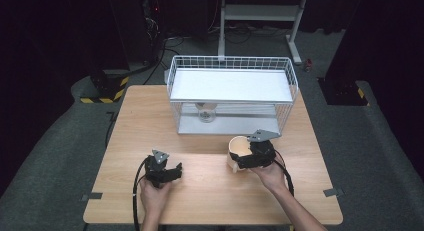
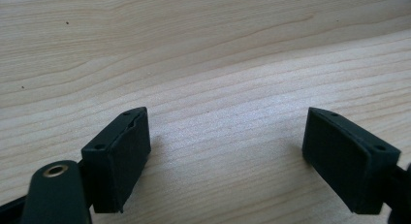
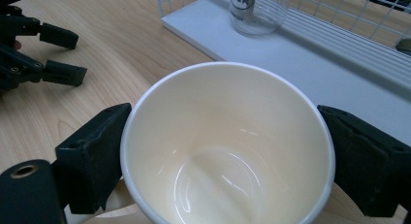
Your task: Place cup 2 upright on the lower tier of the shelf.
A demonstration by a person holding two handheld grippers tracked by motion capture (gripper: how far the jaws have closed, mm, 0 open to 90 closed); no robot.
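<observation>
Nearest the lower edge of the high view, two forearms come in and hold the grippers over the wooden table (image 1: pixel 210 191). Left gripper (image 1: pixel 176 170), lower left of centre: jaws apart, nothing between them; in its own view (image 2: pixel 228 136) bare wood grain lies in the gap. Right gripper (image 1: pixel 239 162), lower right of centre: jaws clamped on a cream cup (image 1: pixel 238 147), one pad on each side of the rim. In the right gripper view (image 3: pixel 228 151) the cup (image 3: pixel 228 146) sits in the middle and lower frame, mouth toward the camera, inside empty and glossy; left gripper (image 3: pixel 72 56) shows at upper left, well apart from the cup. Whether the cup's base touches the table: cannot tell. Farther back, upper centre of the high view, a white wire rack (image 1: pixel 232 93) with two shelves stands on the table; a clear glass (image 1: pixel 206 112) stands on its lower shelf, seen also at the top of the right gripper view (image 3: pixel 257 10).
</observation>
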